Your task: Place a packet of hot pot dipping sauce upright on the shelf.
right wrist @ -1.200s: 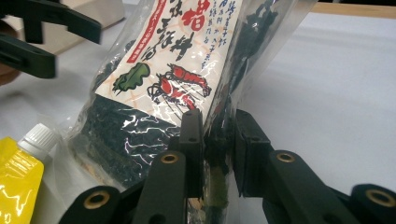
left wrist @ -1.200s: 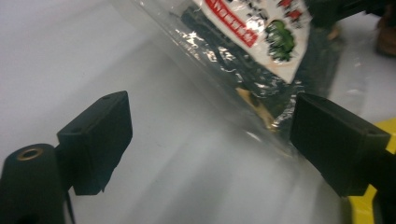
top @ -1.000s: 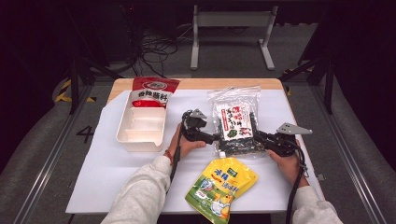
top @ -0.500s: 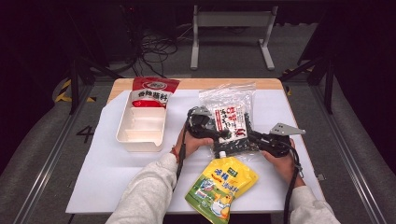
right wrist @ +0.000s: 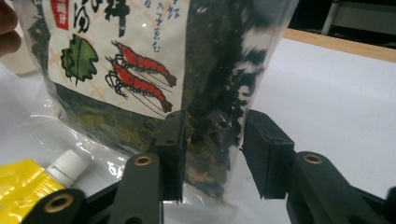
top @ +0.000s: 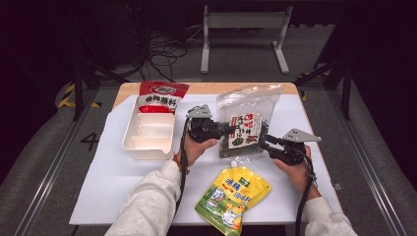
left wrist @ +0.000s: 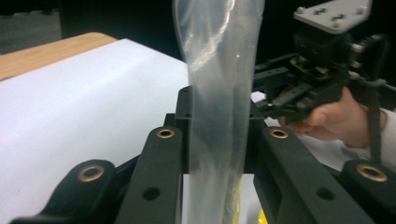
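Seaweed bag point(top: 244, 129) stands lifted above the worktop point(top: 108, 172), left gripper point(top: 227, 131) clamped on its edge; right gripper point(top: 265, 145) jaws, just opening, straddle its corner. Yellow pouch point(top: 232, 197) lies below, white tray point(top: 148, 136) and red packet point(top: 161, 96) leftward.

Pale grey sleeves point(top: 147, 206) — black grippers, brass-ringed jaws, grey three-cornered plates point(top: 301, 135), black cables point(top: 184, 162).
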`<state>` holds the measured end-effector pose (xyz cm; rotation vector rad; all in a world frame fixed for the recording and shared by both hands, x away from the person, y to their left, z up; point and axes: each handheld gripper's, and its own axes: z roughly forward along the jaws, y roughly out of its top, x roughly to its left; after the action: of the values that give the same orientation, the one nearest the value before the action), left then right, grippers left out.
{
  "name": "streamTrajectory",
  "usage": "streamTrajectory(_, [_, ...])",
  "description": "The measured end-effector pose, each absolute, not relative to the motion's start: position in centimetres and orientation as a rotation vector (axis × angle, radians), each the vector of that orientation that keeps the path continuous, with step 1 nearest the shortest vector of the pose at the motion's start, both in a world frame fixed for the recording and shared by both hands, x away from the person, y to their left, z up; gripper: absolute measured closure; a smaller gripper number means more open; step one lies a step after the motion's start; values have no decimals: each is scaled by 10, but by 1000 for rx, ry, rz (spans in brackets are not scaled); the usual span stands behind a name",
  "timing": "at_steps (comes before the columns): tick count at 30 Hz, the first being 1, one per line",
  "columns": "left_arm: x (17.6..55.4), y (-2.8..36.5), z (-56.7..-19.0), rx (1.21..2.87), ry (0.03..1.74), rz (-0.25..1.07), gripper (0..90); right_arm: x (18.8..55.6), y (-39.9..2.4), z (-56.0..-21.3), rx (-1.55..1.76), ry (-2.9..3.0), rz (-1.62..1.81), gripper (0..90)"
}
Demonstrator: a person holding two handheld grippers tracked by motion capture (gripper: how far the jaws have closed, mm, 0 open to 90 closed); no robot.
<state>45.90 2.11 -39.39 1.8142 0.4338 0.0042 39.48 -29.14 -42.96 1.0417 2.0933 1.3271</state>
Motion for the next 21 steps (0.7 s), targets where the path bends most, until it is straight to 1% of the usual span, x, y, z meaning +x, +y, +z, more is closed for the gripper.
streamTrajectory(1, [456, 22, -391, 1814, 436, 22, 777, 394, -292, -429, 1046, 2088, 1335, 583])
streamTrajectory(3, [452, 26, -385, 1822, 433, 56, 779, 390, -294, -424, 1050, 2080, 1347, 503])
streamTrajectory(5, [451, 29, -383, 1821, 440, 66, 779, 389, -295, -423, 1051, 2080, 1345, 495])
streamTrajectory(7, [449, 34, -379, 1825, 436, 88, 779, 387, -298, -420, 1064, 2071, 1344, 455])
streamTrajectory(10, [446, 41, -374, 1825, 435, 111, 779, 383, -302, -419, 1067, 2083, 1323, 418])
streamTrajectory(16, [441, 54, -366, 1826, 439, 150, 780, 377, -311, -415, 1080, 2087, 1296, 375])
streamTrajectory(21, [438, 64, -359, 1827, 450, 185, 779, 374, -311, -414, 1073, 2101, 1279, 377])
